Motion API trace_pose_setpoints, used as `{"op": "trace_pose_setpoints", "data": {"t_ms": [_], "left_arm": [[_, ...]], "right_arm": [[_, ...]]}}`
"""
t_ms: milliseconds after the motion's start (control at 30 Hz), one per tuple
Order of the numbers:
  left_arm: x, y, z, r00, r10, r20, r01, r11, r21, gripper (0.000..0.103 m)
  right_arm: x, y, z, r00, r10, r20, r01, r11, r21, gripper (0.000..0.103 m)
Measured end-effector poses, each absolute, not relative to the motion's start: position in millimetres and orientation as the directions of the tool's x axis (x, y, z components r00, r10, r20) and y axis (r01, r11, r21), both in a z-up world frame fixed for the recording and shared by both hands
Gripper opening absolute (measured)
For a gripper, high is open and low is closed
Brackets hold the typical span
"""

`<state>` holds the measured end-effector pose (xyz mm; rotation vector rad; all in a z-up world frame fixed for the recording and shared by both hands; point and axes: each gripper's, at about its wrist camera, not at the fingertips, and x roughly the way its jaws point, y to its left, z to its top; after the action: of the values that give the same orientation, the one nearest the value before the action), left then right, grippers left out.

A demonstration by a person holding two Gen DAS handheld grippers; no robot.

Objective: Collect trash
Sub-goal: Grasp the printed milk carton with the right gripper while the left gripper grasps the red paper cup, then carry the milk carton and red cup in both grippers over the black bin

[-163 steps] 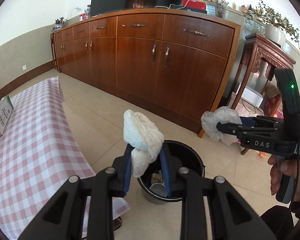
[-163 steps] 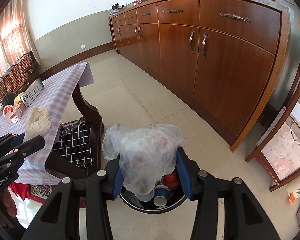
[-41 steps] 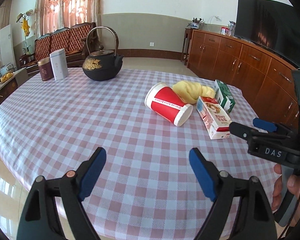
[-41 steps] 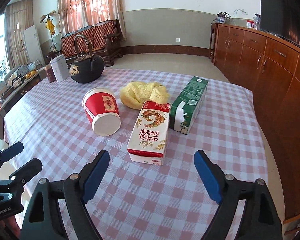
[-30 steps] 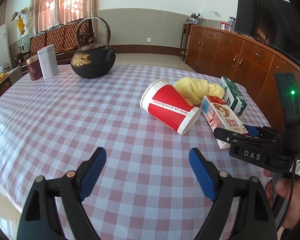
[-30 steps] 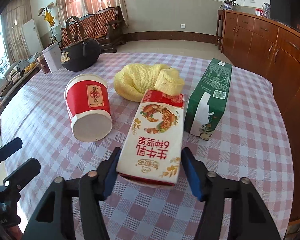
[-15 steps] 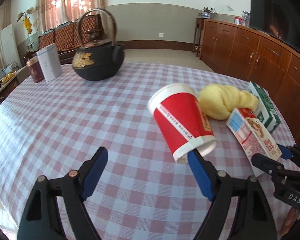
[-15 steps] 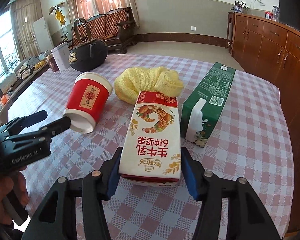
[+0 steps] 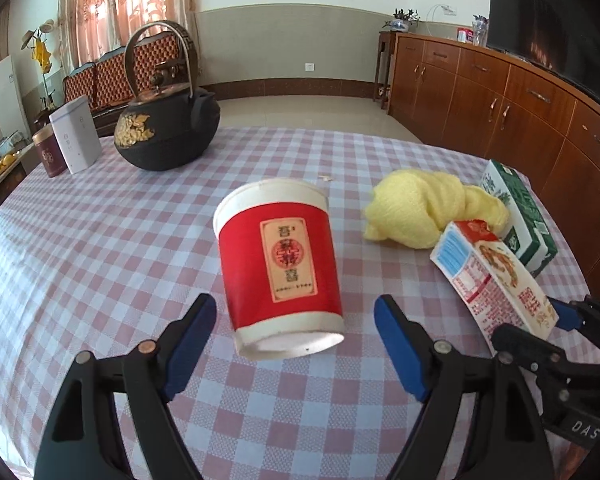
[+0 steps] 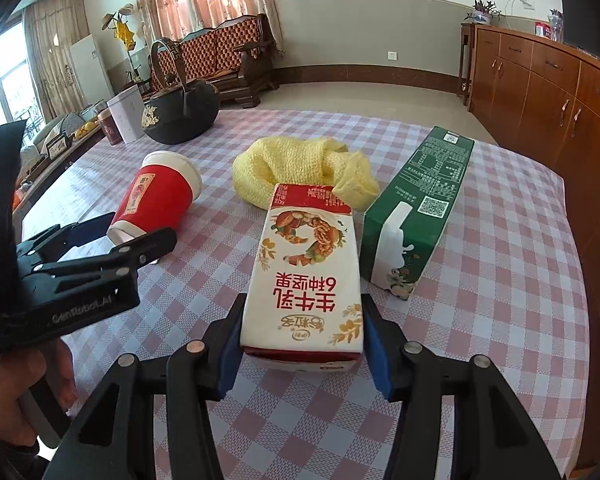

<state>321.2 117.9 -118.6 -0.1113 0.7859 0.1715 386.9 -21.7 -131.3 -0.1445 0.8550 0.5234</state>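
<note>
Between the right gripper's [image 10: 301, 350] blue pads sits the near end of a red-and-white milk carton [image 10: 307, 276], both pads pressed against its sides as the jaws have just been closing on it; the carton lies flat on the checked surface [image 10: 479, 300], pointing away toward the far side. Just right of it lies a green carton [image 10: 423, 212] on its side, and at the far ends of both cartons rests a crumpled yellow cloth [image 10: 300, 168], touching the red-and-white one. Over on the left, the left gripper [image 9: 296, 344] has its jaws standing wide and has just been narrowing them, with the base of a red paper cup [image 9: 278, 264] between the pads but touching neither. The cup lies tipped over on the surface, its open rim toward the far side and its white bottom toward the jaws. A person's hand [image 10: 20, 384] grips the handle of the left tool at the near left. Farther off on the left stand a black iron teapot [image 9: 168, 136], a white box [image 9: 76, 140] and a dark red tin [image 9: 52, 152] close together. Along the right wall runs a wooden sideboard [image 9: 519, 112].
</note>
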Motion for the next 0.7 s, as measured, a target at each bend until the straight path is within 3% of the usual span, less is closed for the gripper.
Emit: {"op": "trace_pose_setpoints", "data": {"t_ms": [33,100,367,700], "left_arm": [[324,119,-119,0.69,0.118,-0.714,-0.197,0.98,-0.027,0.077],[328,122,-121,0.675,0.104,-0.73,-0.186,0.982,-0.032,0.062],[288,122,-112,0.719,0.08,-0.691,-0.165,0.985,-0.057,0.058],[229,99,-83,0.769,0.049,-0.637,-0.127,0.989,-0.076,0.057]], "right_arm": [[387,-21,-131,0.536,0.383,-0.752,-0.499,0.863,0.084,0.055],[387,-20,-131,0.533,0.383,-0.755,-0.505,0.86,0.08,0.054],[369,-19,-128,0.546,0.367,-0.753,-0.51,0.859,0.048,0.053],[319,-33,-95,0.623,0.373,-0.687,-0.495,0.869,0.023,0.053]]}}
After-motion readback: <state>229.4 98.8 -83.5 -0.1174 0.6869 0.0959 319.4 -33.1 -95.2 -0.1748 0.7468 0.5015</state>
